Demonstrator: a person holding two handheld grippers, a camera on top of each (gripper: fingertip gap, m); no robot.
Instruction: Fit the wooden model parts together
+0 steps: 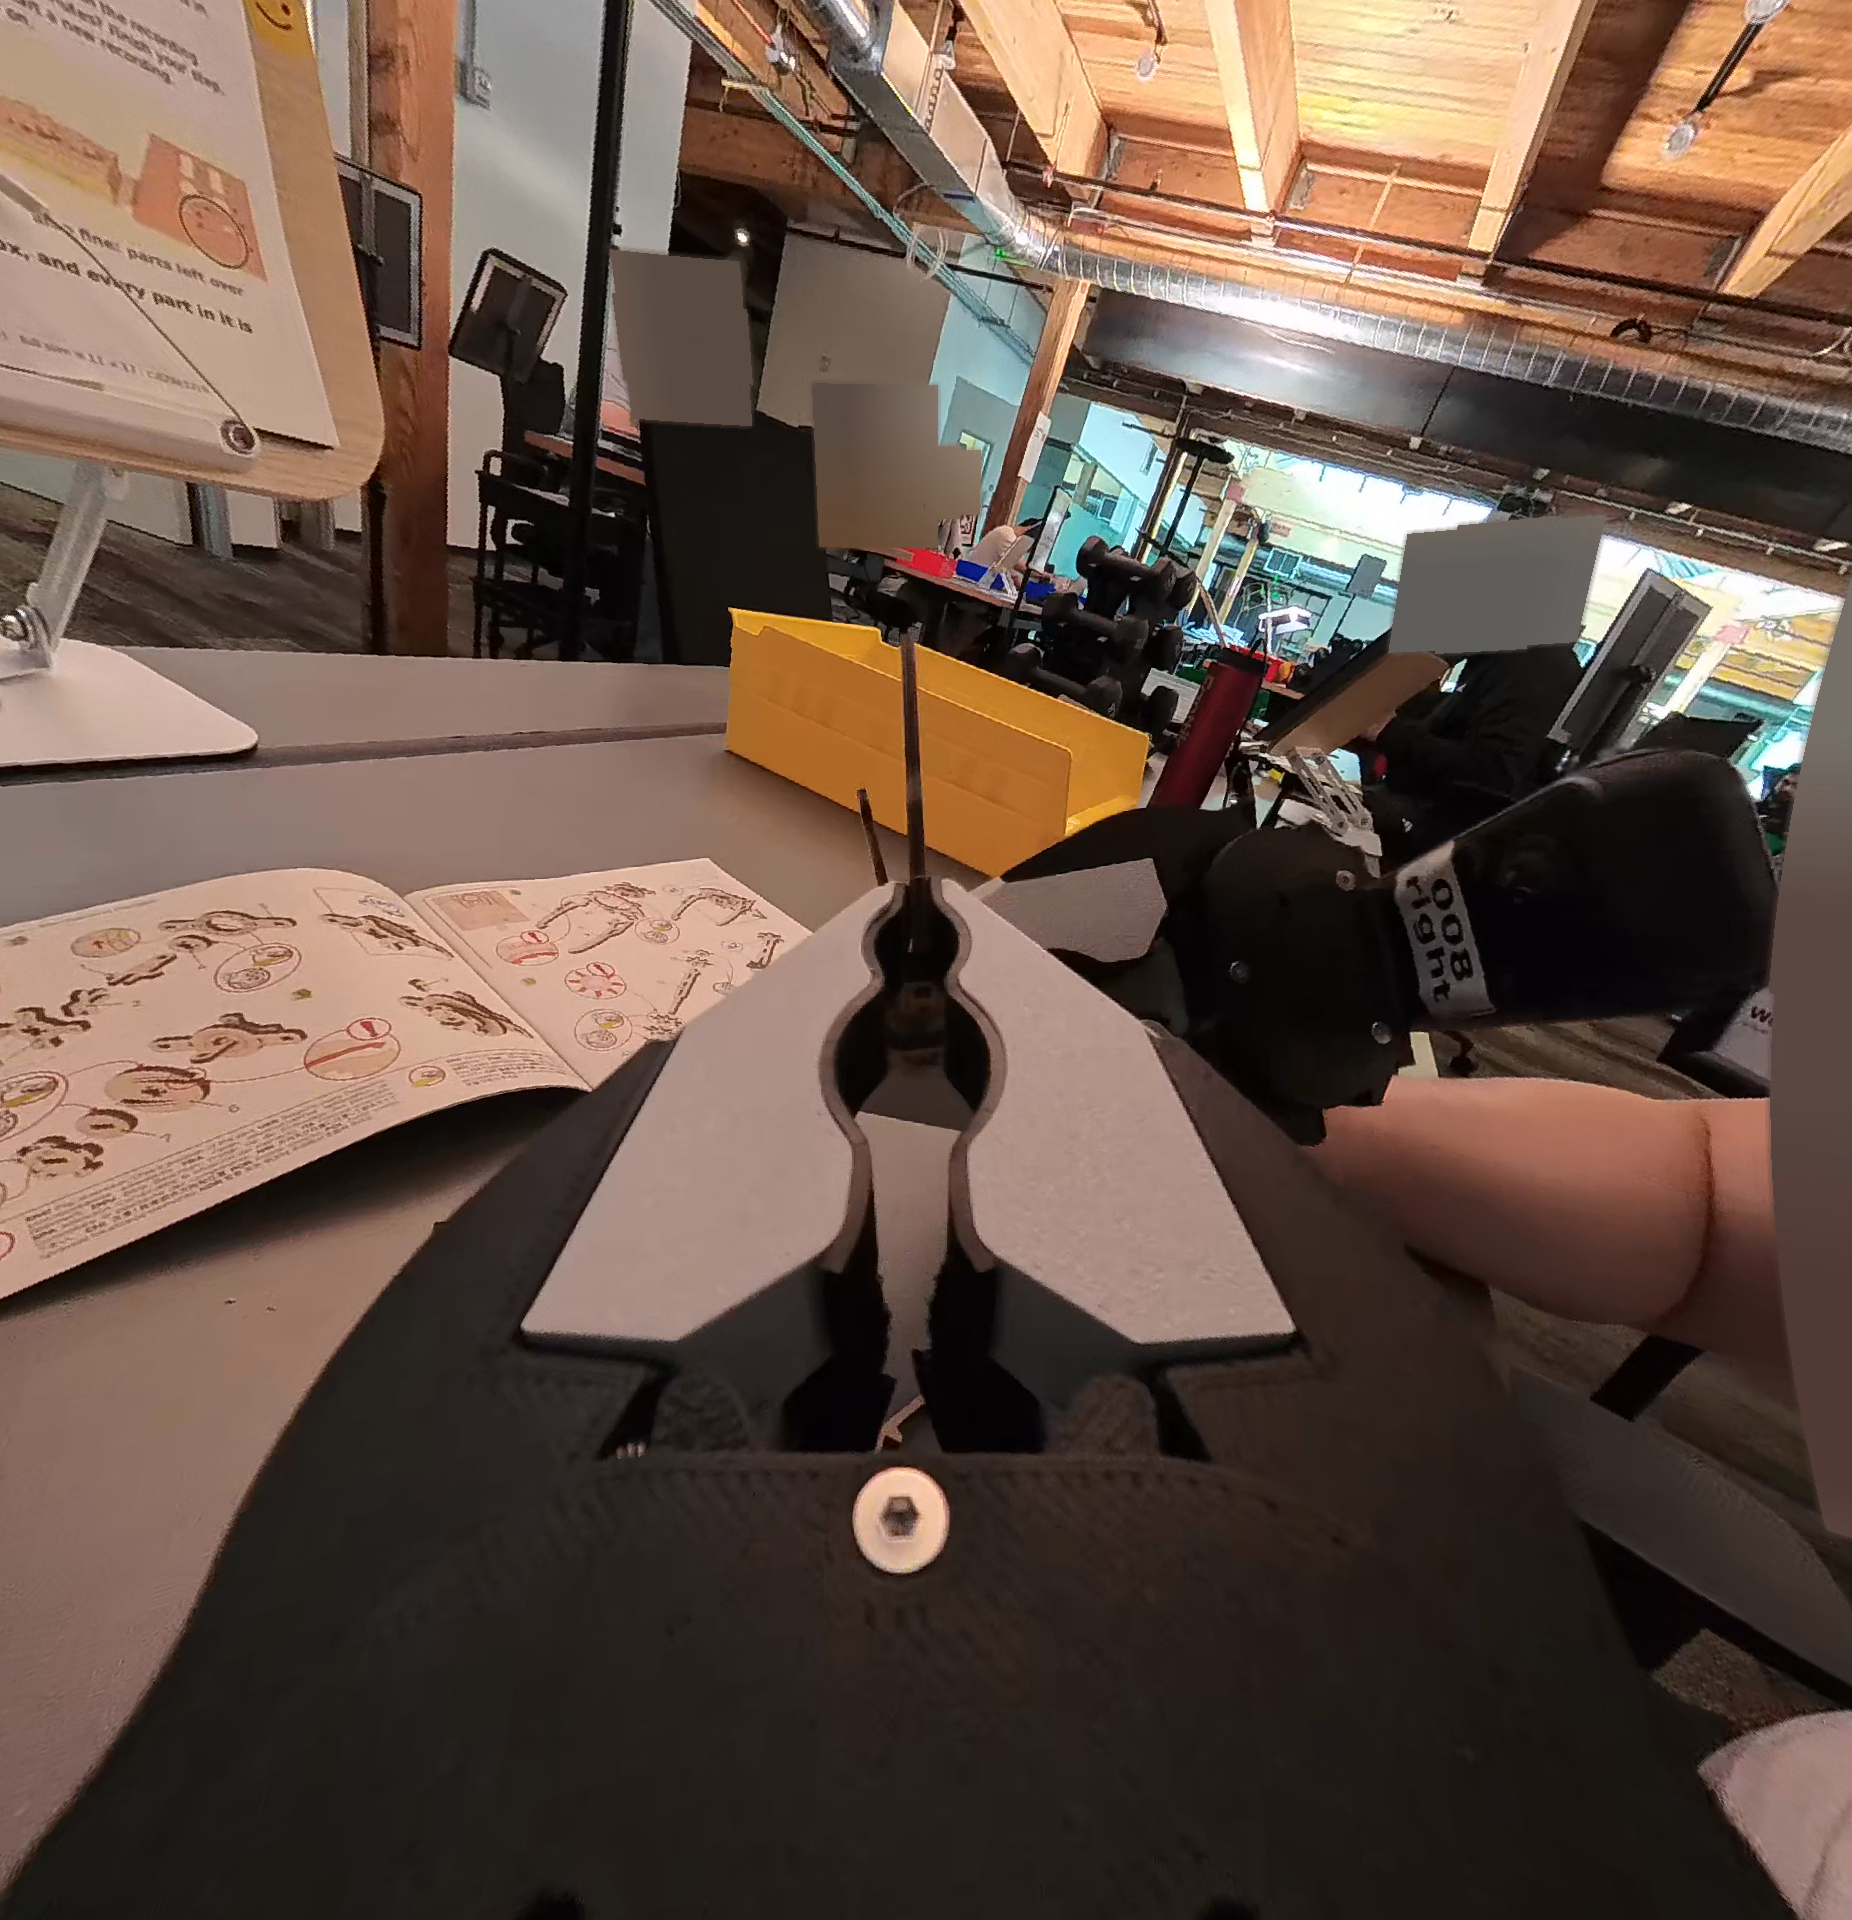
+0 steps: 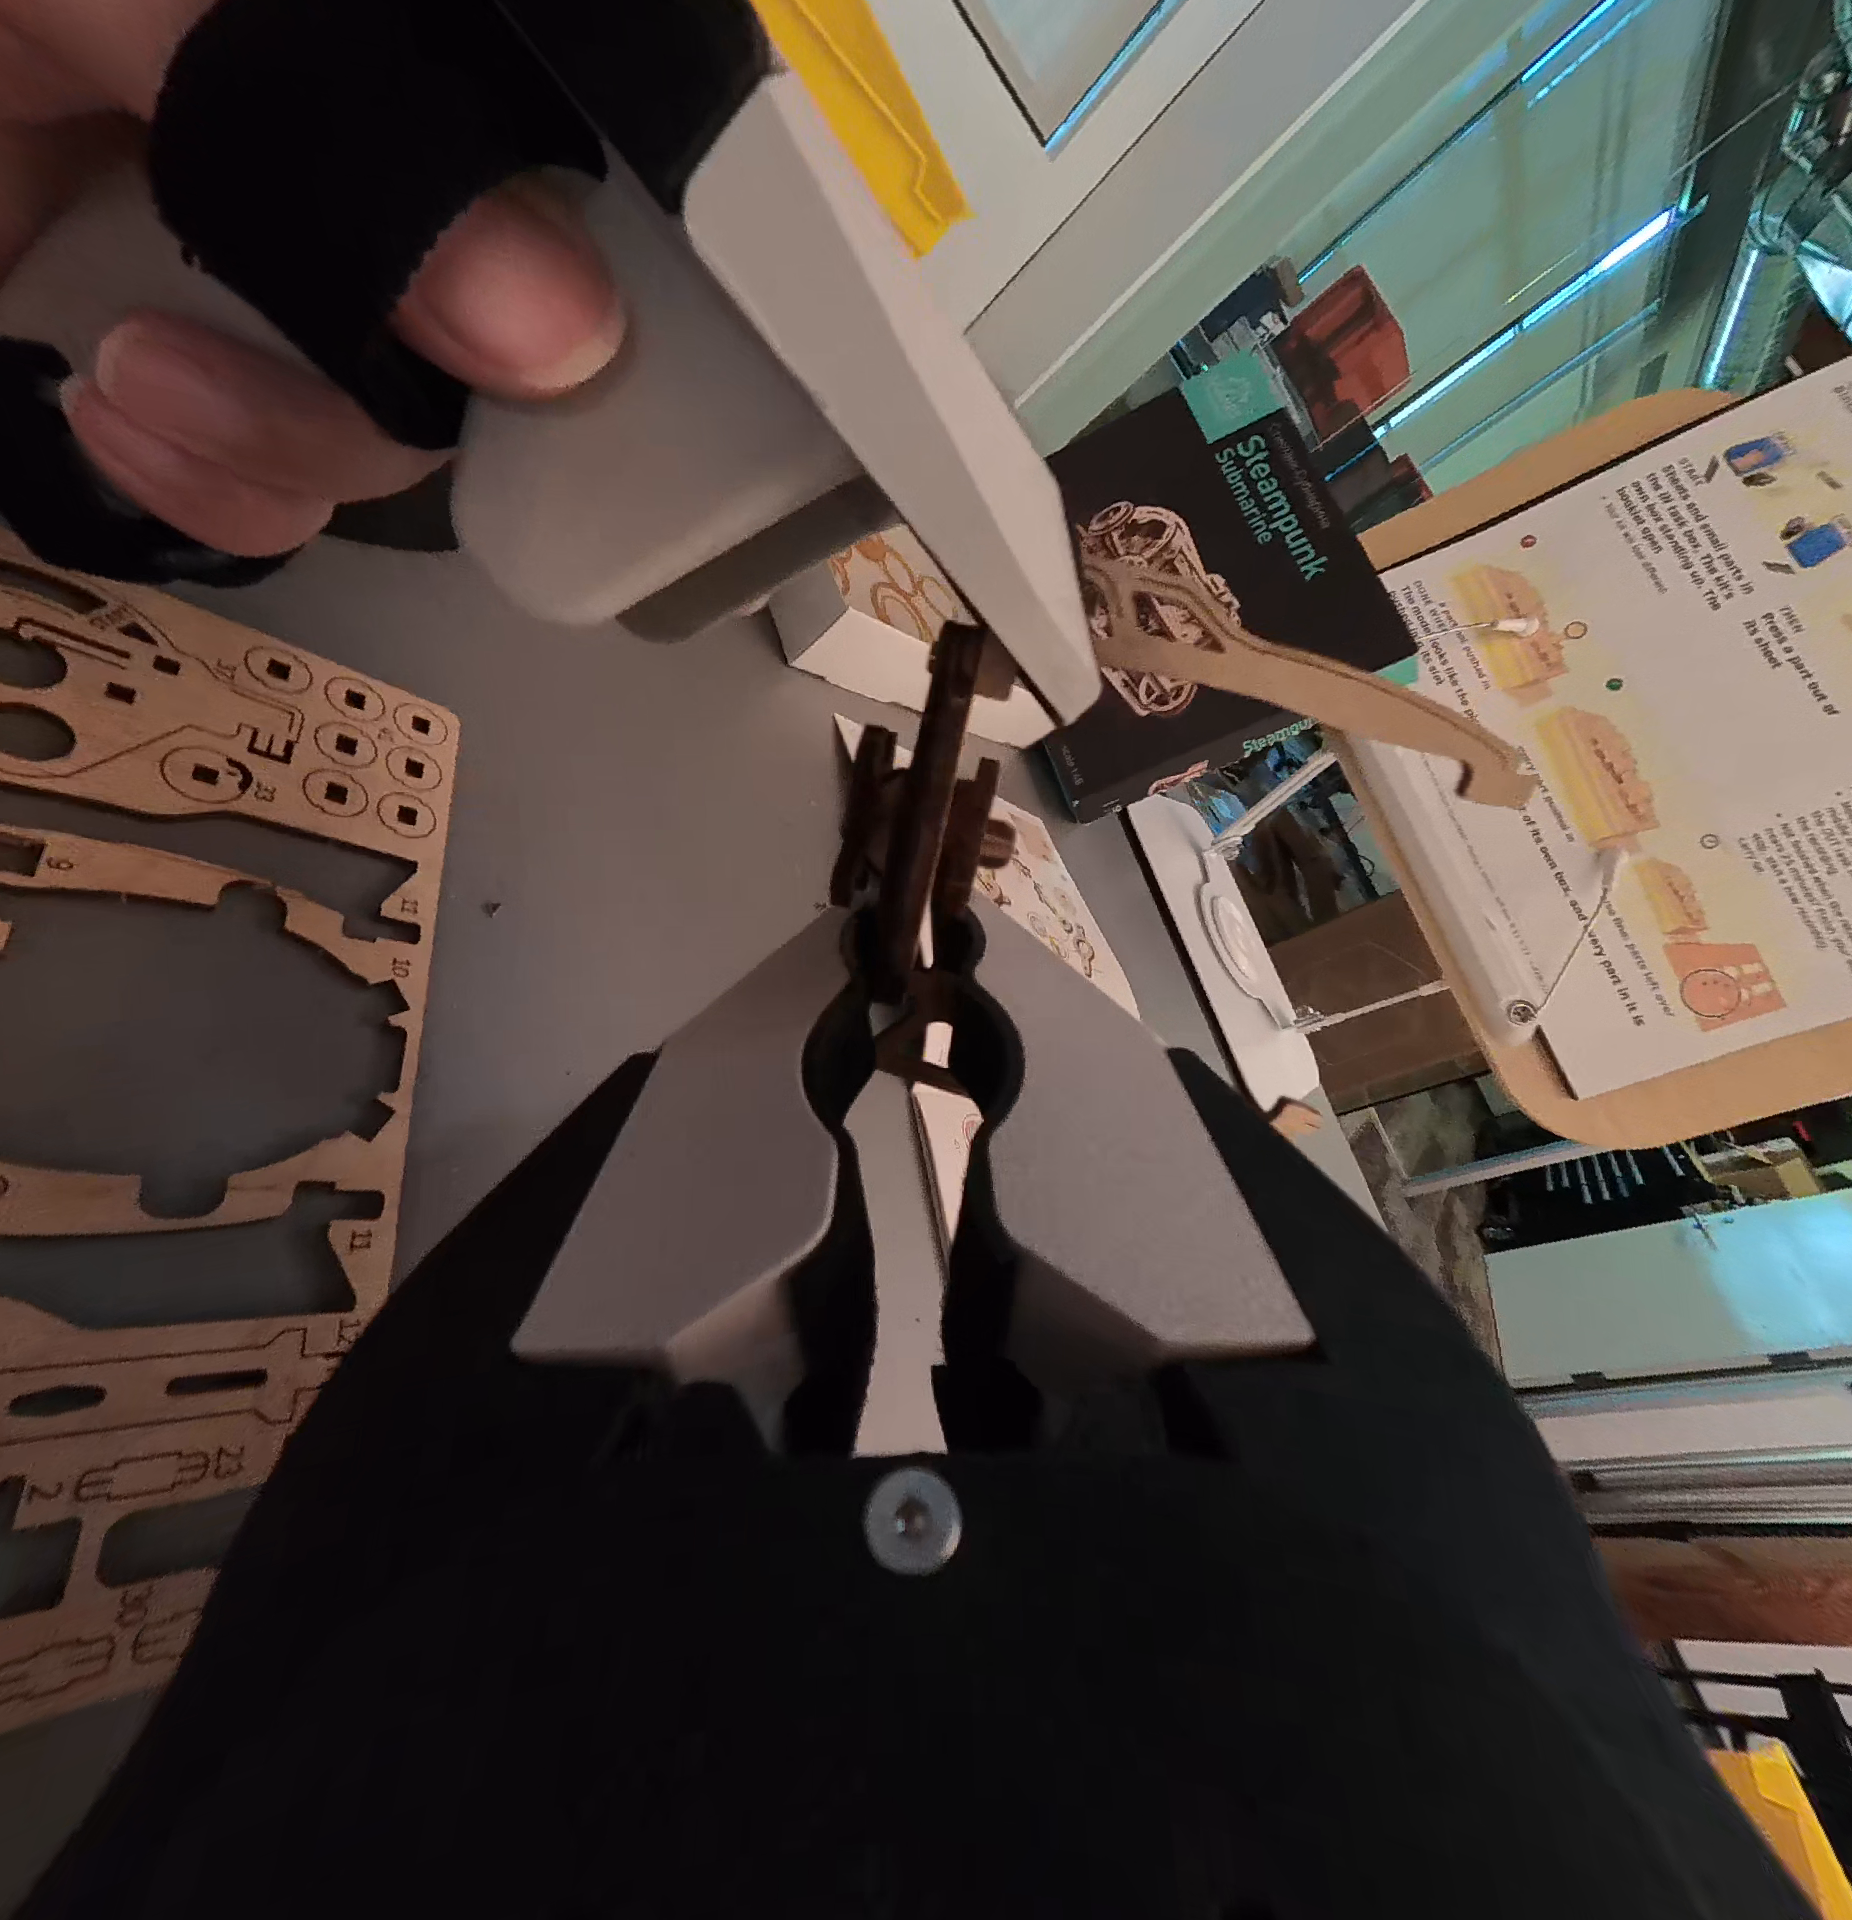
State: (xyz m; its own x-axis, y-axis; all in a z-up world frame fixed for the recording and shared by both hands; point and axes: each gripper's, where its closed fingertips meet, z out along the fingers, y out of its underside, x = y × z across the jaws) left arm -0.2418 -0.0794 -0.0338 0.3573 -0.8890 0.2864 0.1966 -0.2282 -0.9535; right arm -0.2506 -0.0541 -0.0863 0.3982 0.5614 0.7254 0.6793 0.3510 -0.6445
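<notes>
My left gripper [image 1: 914, 896] is shut on a long flat wooden part [image 1: 909, 758], seen edge-on as a thin dark strip pointing up. In the right wrist view this gripper [image 2: 1057, 686] comes in from the upper left, and the pale curved wooden part [image 2: 1317, 707] sticks out to the right. My right gripper [image 2: 906, 920] is shut on a small dark wooden sub-assembly [image 2: 937, 790], whose upper end reaches the left gripper's fingertips. I cannot tell whether the two parts are joined. The right gripper [image 1: 1073, 914] also shows beside the left one in the left wrist view.
Punched-out wooden part sheets [image 2: 174, 935] lie on the grey table [image 2: 610, 831]. An open instruction booklet [image 1: 330, 1039] lies to the left, with a yellow bin [image 1: 901, 748] behind it. The dark kit box [image 2: 1213, 540] and an instruction board on a stand [image 2: 1680, 727] stand at the far side. My right fingertips sit around 6 cm from my left ones.
</notes>
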